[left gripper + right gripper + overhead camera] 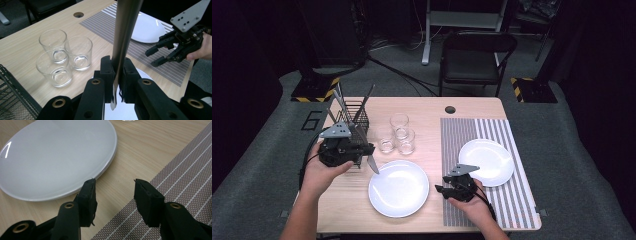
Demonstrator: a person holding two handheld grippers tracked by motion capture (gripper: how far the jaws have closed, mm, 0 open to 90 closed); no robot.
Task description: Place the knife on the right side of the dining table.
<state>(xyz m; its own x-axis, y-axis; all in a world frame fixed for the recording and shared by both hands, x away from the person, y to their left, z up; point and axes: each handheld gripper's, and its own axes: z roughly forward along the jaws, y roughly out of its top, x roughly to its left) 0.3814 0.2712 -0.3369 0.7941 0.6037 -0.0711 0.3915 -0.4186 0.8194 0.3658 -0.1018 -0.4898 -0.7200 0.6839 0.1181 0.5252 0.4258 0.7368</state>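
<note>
Left hand-held gripper [117,75] clamped on a knife [125,32] beside the rack [357,117]; right hand-held gripper [115,195] half open, empty (between near plate [50,157] and mat [185,180]).

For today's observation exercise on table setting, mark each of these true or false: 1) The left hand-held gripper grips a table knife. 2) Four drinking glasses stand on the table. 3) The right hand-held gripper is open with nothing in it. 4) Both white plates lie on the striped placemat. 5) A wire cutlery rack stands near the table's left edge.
1) The left hand-held gripper grips a table knife: true.
2) Four glasses: false; three drinking glasses stand clustered together.
3) The right hand-held gripper is open with nothing in it: true.
4) Both plates on the striped placemat: false; the far plate lies on it, the near plate on bare wood.
5) A wire cutlery rack near the left edge: true.
</note>
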